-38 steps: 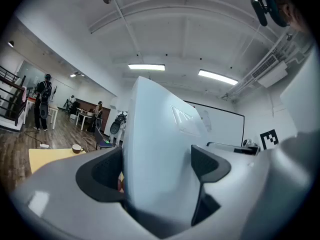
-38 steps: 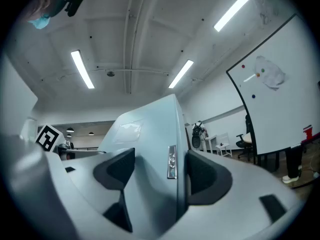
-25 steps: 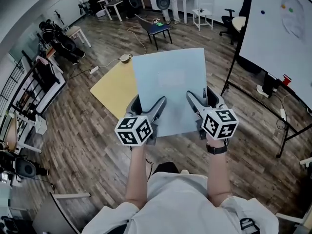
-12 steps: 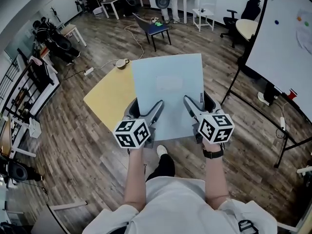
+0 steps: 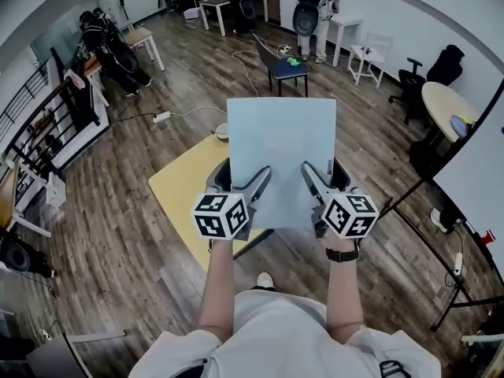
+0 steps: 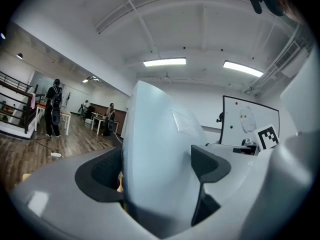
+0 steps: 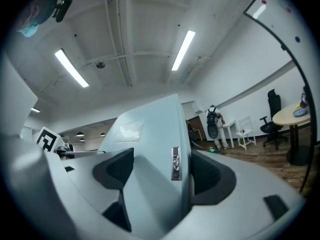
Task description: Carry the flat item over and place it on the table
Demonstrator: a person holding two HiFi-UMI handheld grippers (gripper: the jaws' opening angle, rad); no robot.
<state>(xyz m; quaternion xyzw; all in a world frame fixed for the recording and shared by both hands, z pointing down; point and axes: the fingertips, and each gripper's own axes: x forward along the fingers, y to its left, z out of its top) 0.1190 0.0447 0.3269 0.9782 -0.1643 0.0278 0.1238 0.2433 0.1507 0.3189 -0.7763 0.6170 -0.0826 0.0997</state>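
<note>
Grippers, pair, hand-held. Left gripper (image 5: 250, 189) and right gripper (image 5: 313, 181) are each clamped on the near edge of the pale blue flat rectangular panel (image 5: 281, 144), at its 7 and 5 o'clock.

Panel is held in the air ahead, partly over the yellow square table (image 5: 183, 187), which lies below toward 9 o'clock.

Risk, judged: the grip is on one edge only, so the far end may sag or swing. An uneven release could slide it off the tabletop.

Small metal clasp (image 7: 175, 163) suggests a slim case; contents unseen.

Dark chair (image 5: 283, 63) at 12 o'clock, well apart.
</note>
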